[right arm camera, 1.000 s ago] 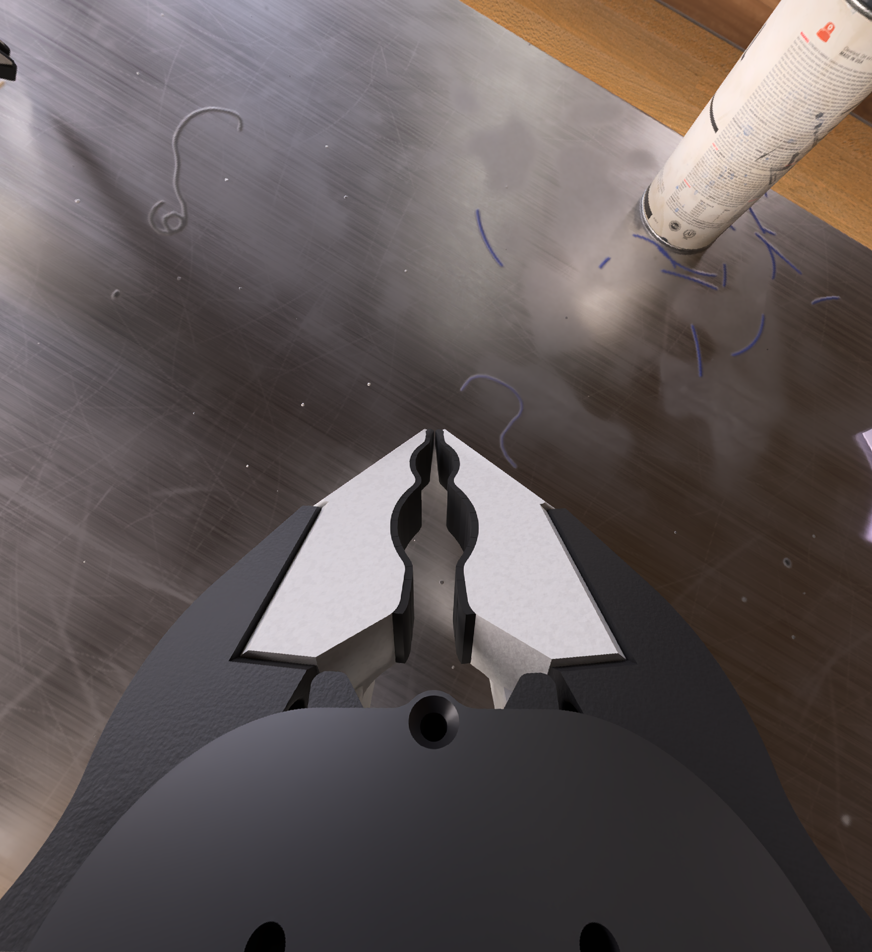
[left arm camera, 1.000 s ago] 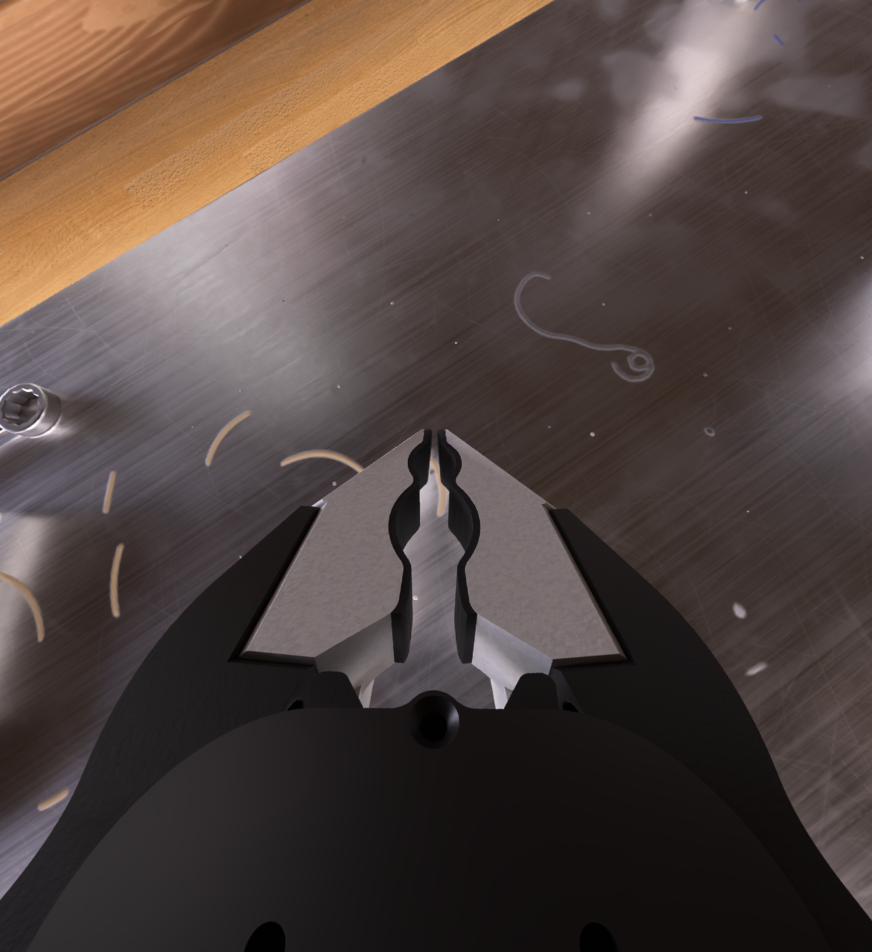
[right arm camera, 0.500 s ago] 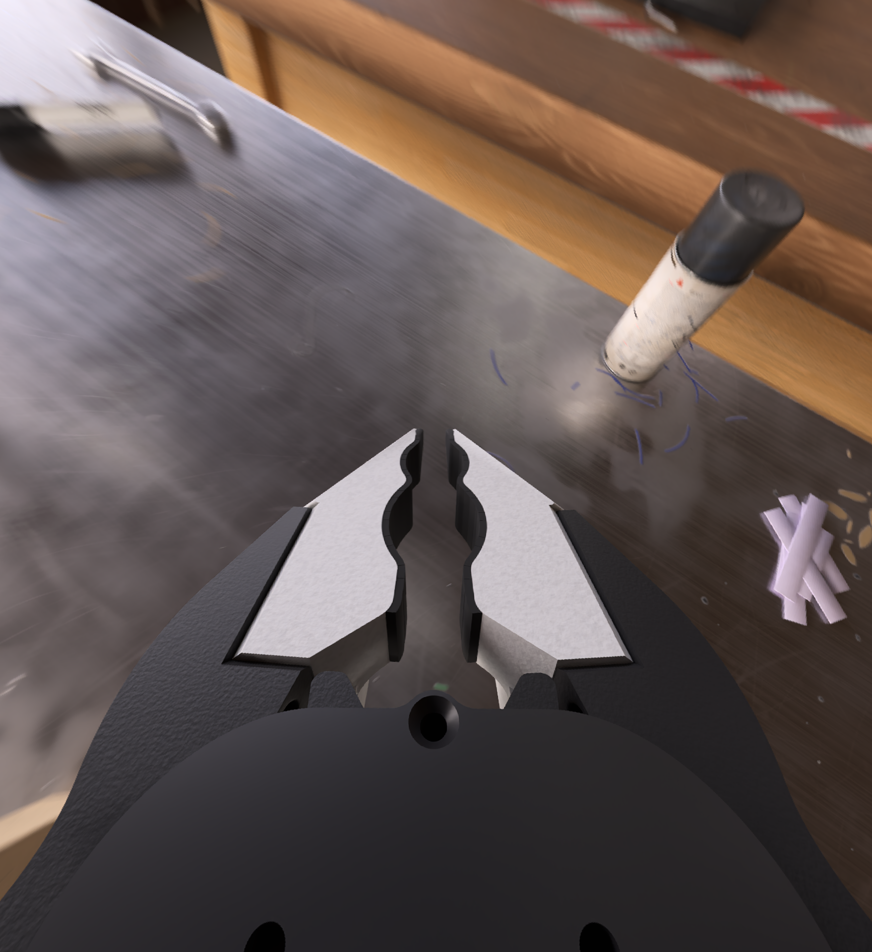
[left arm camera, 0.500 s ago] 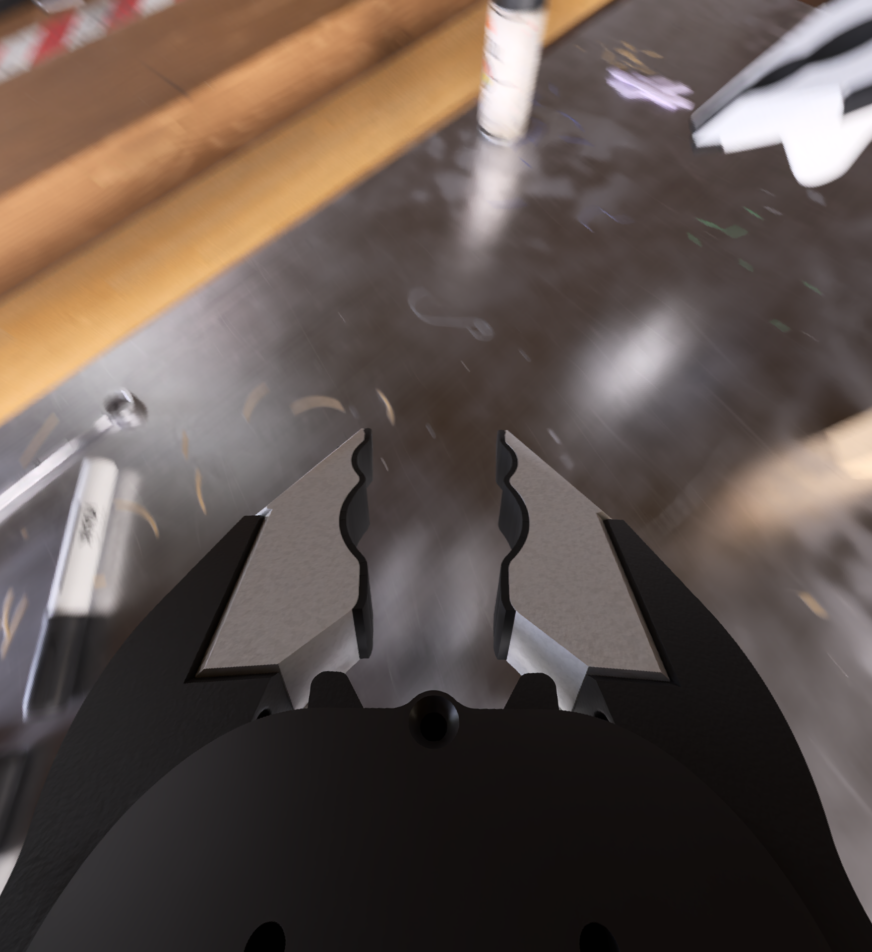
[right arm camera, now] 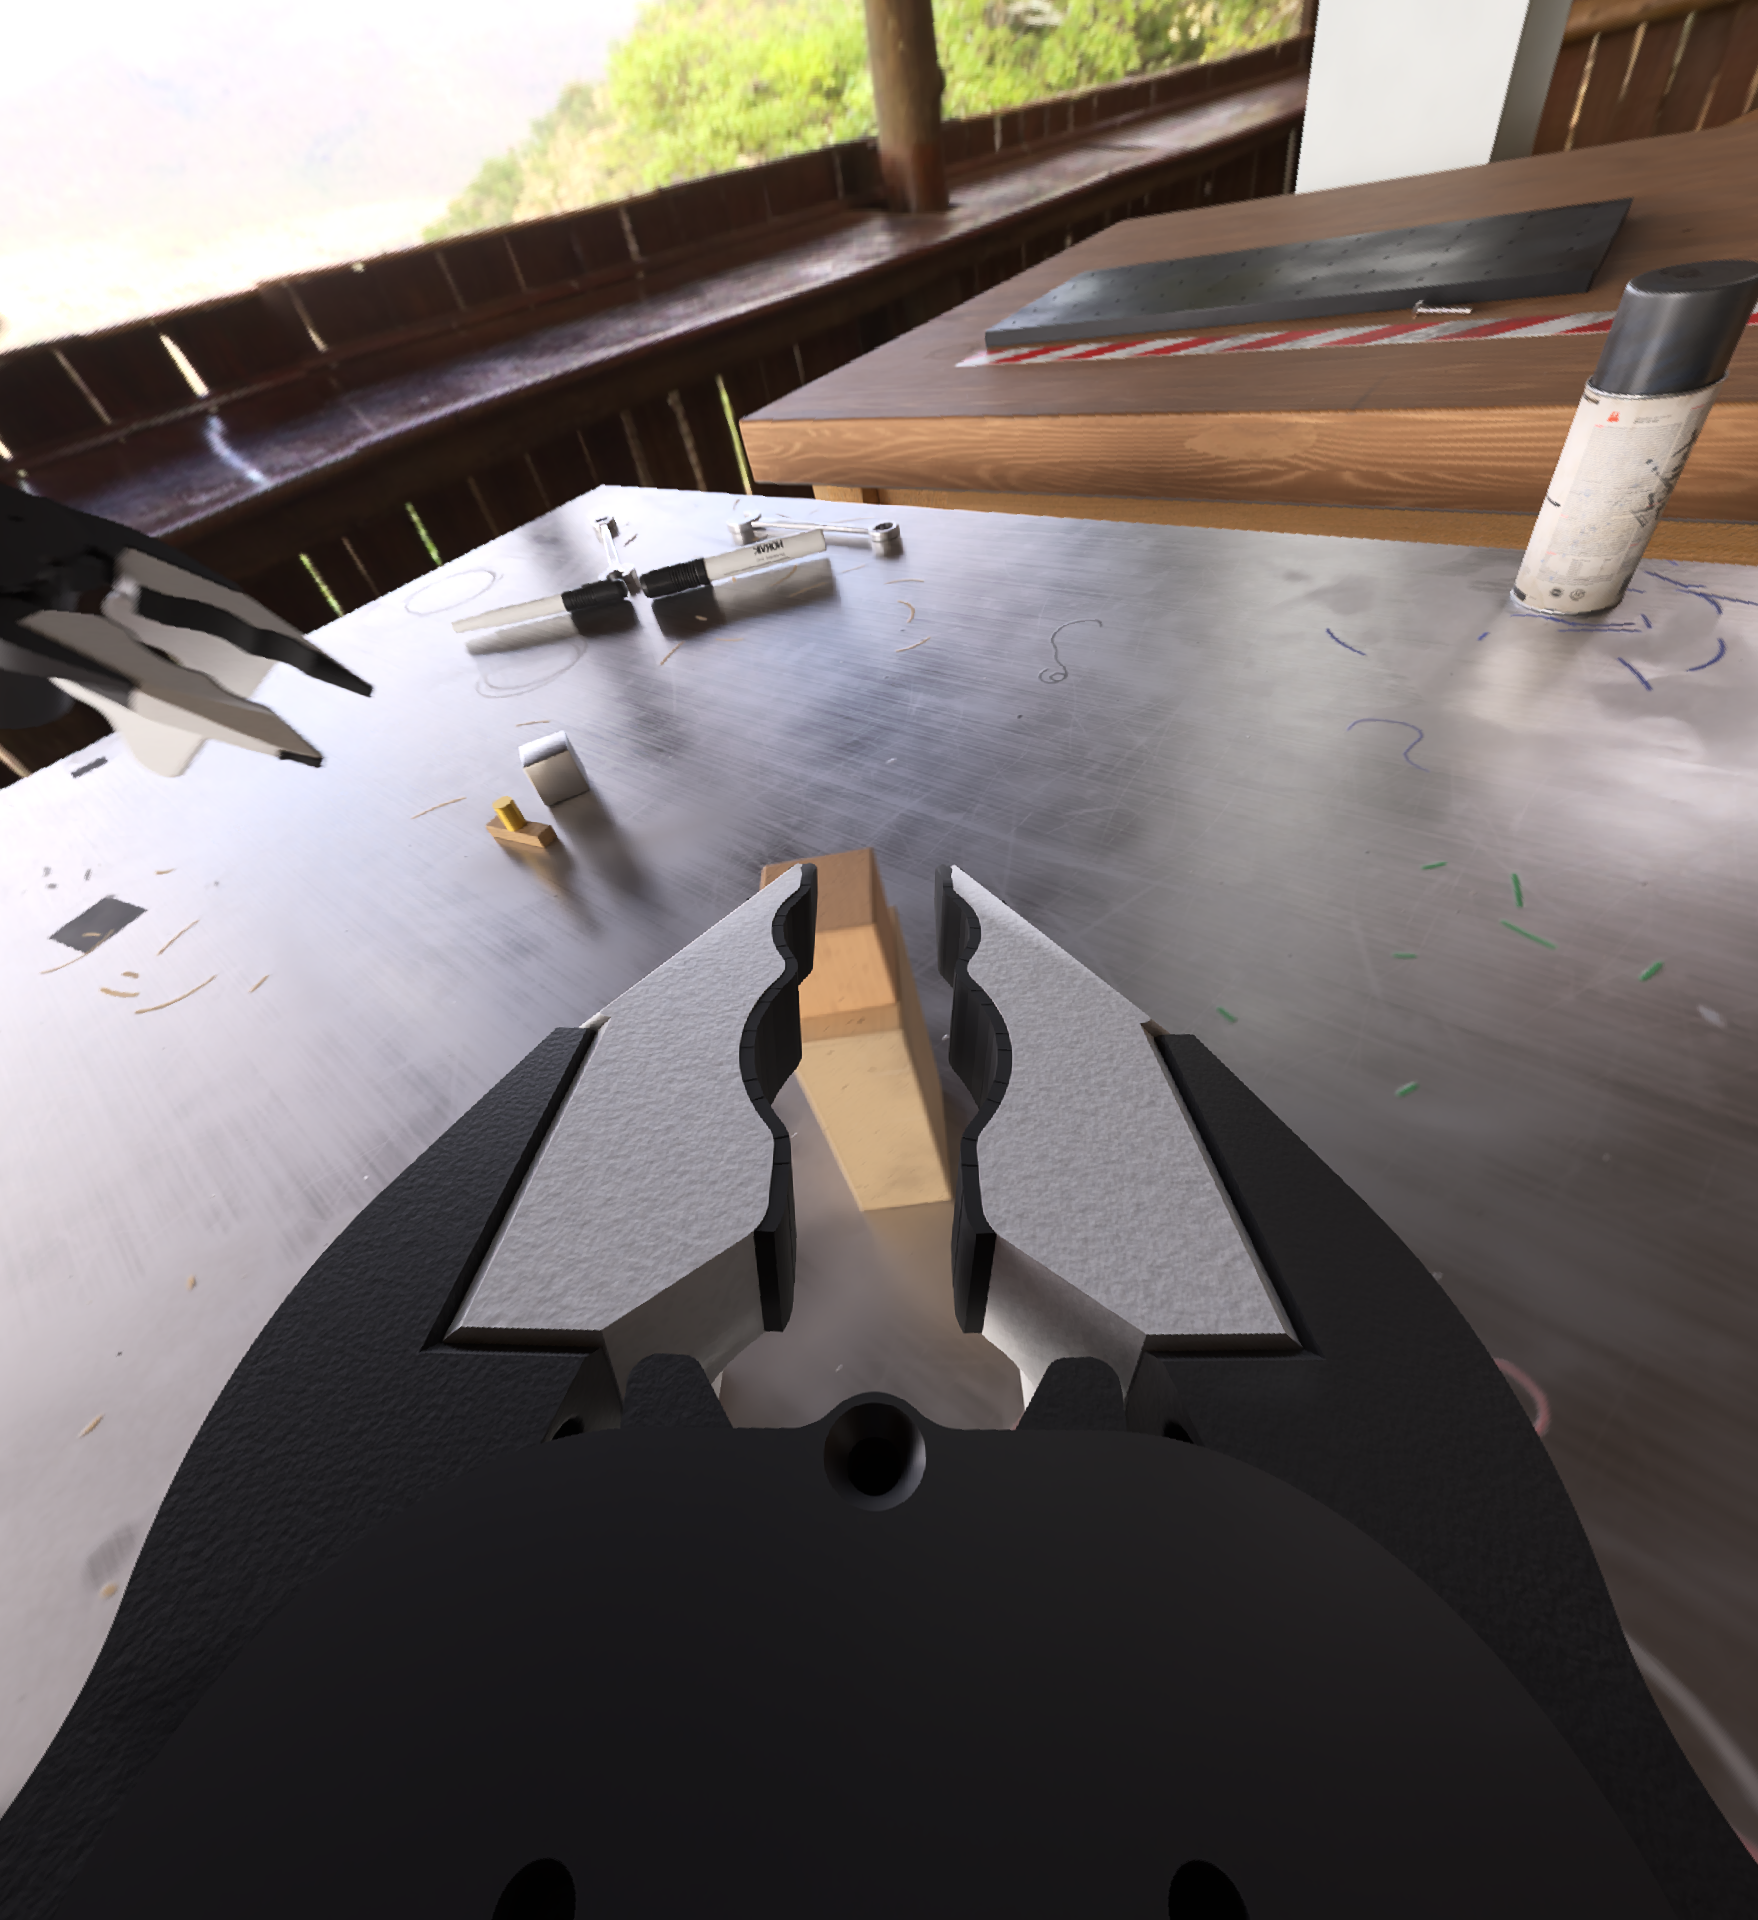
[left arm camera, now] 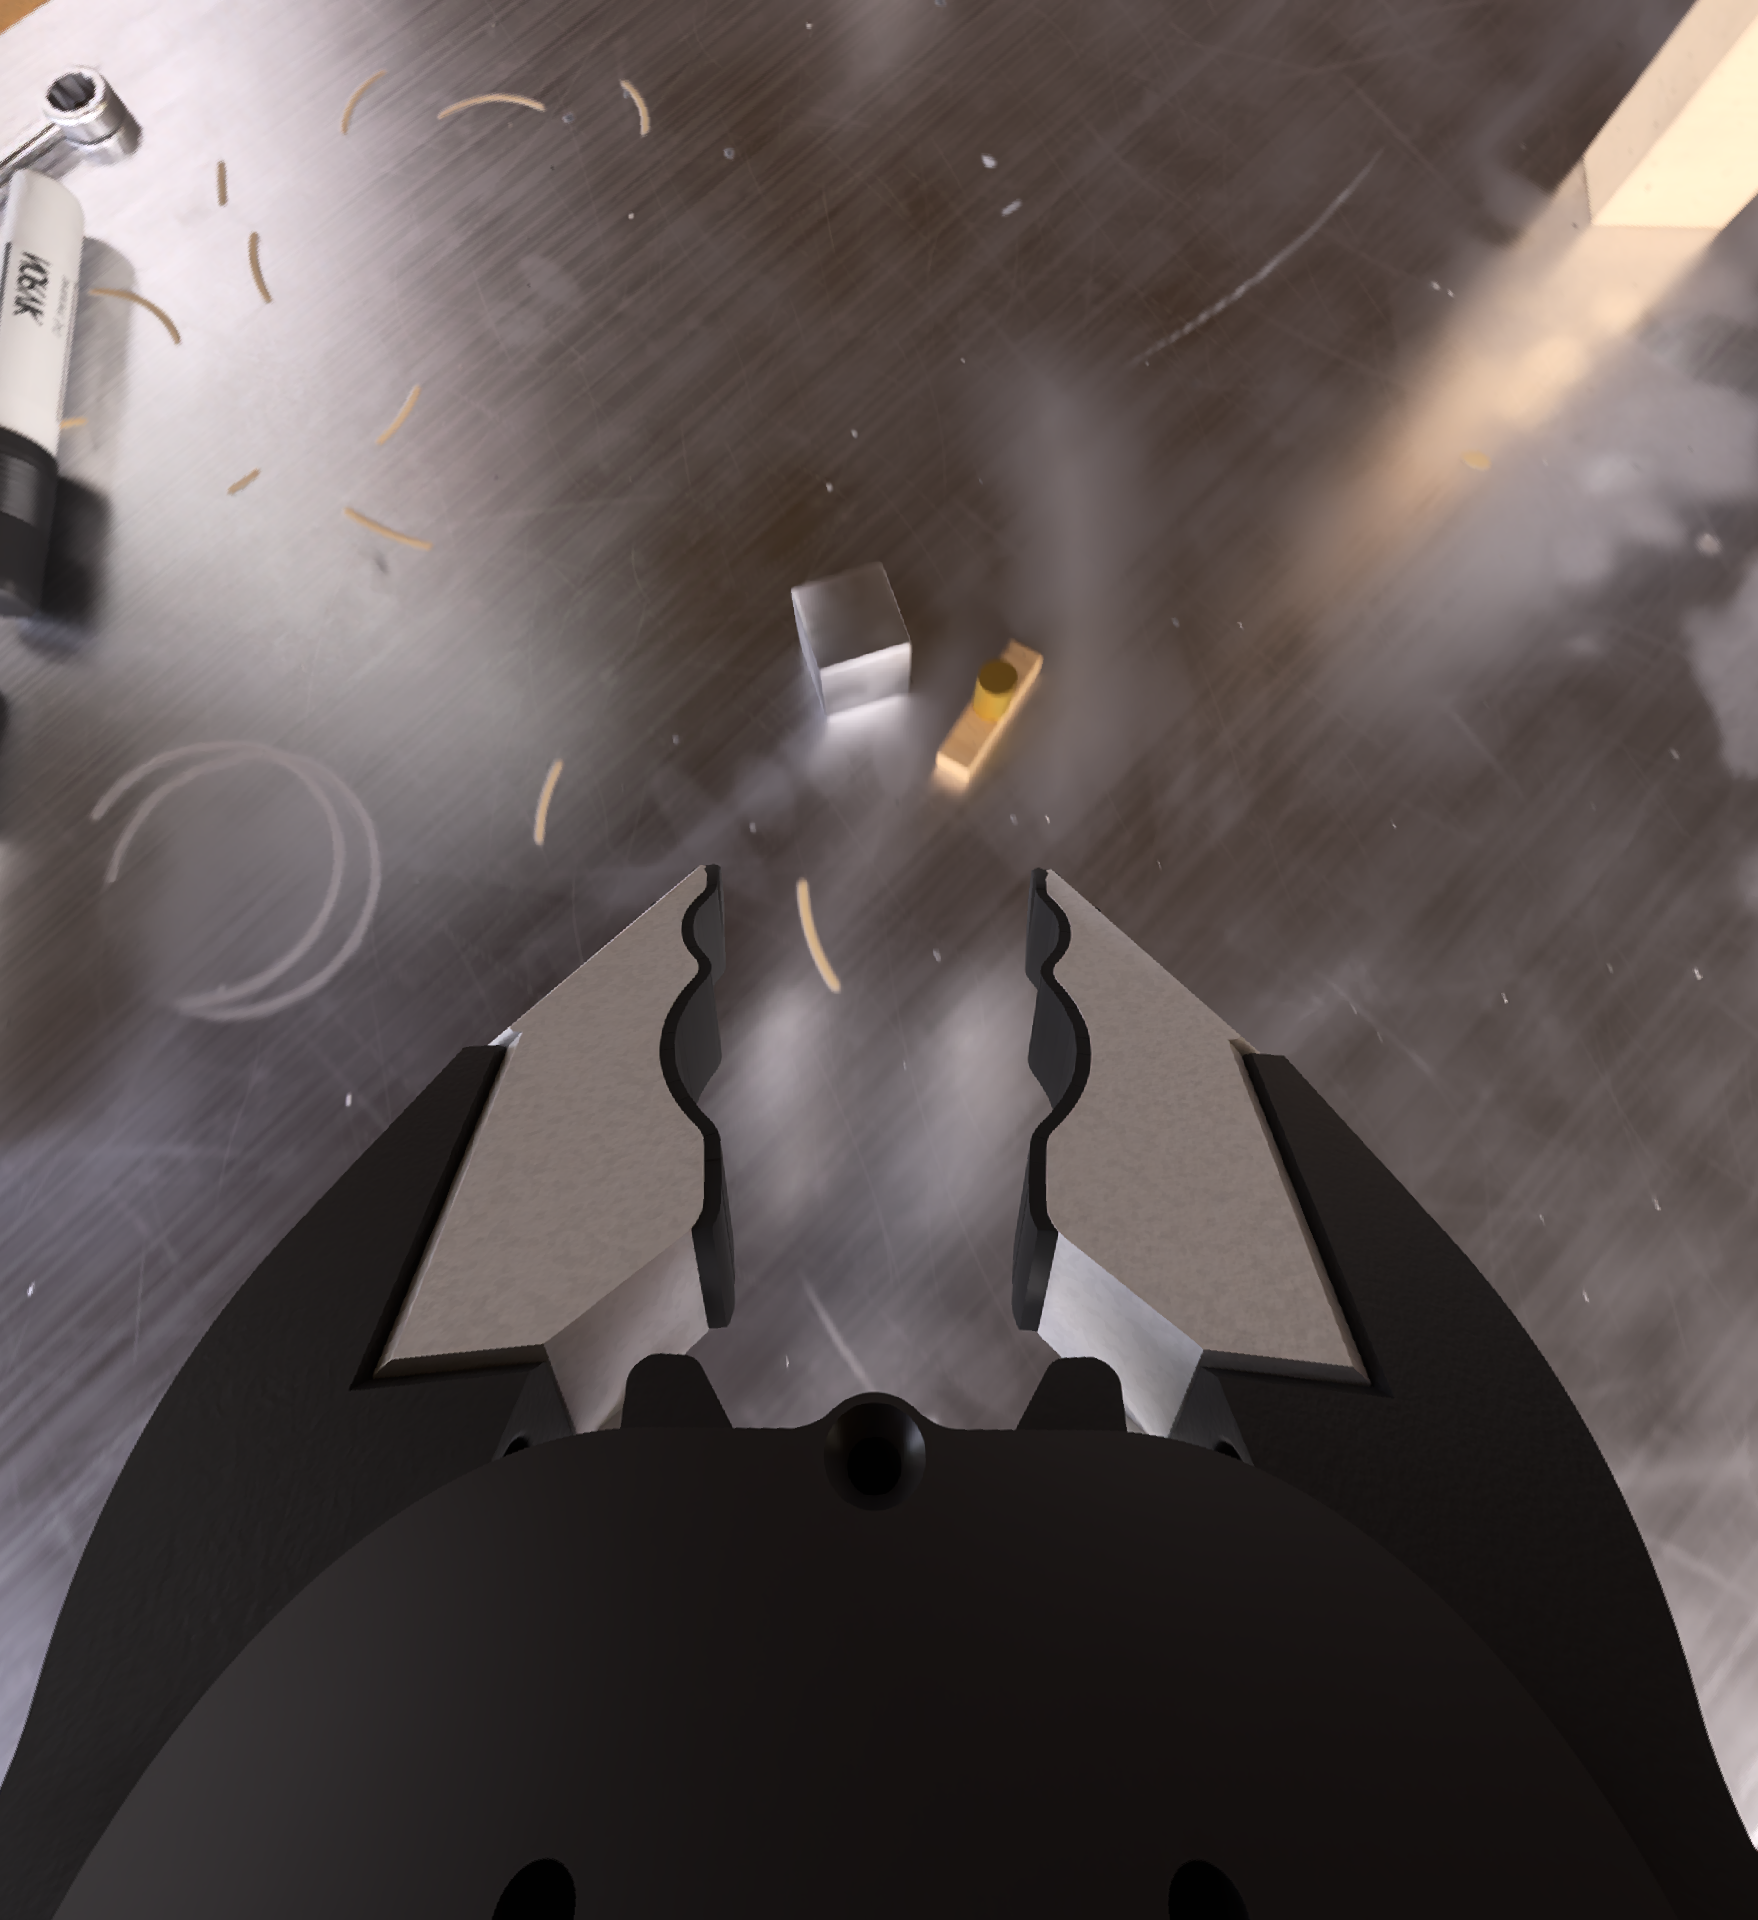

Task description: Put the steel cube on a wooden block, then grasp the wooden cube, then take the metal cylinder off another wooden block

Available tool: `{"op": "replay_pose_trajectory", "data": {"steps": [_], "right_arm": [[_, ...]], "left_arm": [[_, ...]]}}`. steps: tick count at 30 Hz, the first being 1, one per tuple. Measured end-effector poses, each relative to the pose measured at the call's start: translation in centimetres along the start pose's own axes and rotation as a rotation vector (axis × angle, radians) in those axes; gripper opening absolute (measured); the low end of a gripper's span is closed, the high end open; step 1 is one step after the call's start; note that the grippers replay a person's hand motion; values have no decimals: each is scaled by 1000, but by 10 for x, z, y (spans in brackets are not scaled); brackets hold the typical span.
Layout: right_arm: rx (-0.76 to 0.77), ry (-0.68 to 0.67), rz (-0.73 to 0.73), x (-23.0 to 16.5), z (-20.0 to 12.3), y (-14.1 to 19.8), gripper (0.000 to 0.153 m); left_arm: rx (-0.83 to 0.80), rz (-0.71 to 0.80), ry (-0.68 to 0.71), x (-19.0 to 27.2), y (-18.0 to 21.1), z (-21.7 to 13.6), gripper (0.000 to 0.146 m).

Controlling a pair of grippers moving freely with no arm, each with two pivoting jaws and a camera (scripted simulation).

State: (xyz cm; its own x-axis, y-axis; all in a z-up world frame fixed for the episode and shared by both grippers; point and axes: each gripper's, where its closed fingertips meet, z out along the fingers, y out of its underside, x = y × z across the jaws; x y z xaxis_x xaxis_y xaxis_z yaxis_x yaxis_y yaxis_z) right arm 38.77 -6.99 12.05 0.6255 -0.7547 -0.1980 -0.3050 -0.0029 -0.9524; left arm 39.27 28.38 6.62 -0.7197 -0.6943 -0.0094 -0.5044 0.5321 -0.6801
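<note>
The left tool [left arm camera: 873, 904] hangs over the surface [left arm camera: 1270, 935] with its jaws spread and empty, aimed at the steel cube [left arm camera: 851, 646]. The cube sits just left of the small block [left arm camera: 989, 717] carrying the yellow cylinder [left arm camera: 996, 690]. The right tool [right arm camera: 875, 899] is parted and empty over the long wooden block [right arm camera: 870, 1049]. I'd square the jaws to the cube's flat sides and come straight down, staying clear of the cylinder.

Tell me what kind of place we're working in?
Likely a workshop bench on a covered porch: scratched metal worktop with a wrench and spray can, wooden railing and greenery beyond.
</note>
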Motion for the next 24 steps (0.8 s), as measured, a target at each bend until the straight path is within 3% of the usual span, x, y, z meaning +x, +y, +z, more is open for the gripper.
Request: {"op": "replay_pose_trajectory", "data": {"steps": [8,11,13,17,20,24], "right_arm": [[51,54,7,-3,-19,11,21],[86,67,26,2,-26,11,21],[110,63,40,6,-29,11,20],[123,42,39,12,-30,10,19],[132,32,46,15,-31,10,19],[156,9,89,18,-32,8,19]], "left_arm": [[-120,-192,3,-9,-22,73,58],[-120,-329,53,-1,-25,87,64],[-129,-344,-14,-4,-24,92,65],[-173,-311,-133,-8,-21,94,52],[-178,-276,-186,-8,-21,95,27],[-168,-272,-230,-9,-23,90,27]]}}
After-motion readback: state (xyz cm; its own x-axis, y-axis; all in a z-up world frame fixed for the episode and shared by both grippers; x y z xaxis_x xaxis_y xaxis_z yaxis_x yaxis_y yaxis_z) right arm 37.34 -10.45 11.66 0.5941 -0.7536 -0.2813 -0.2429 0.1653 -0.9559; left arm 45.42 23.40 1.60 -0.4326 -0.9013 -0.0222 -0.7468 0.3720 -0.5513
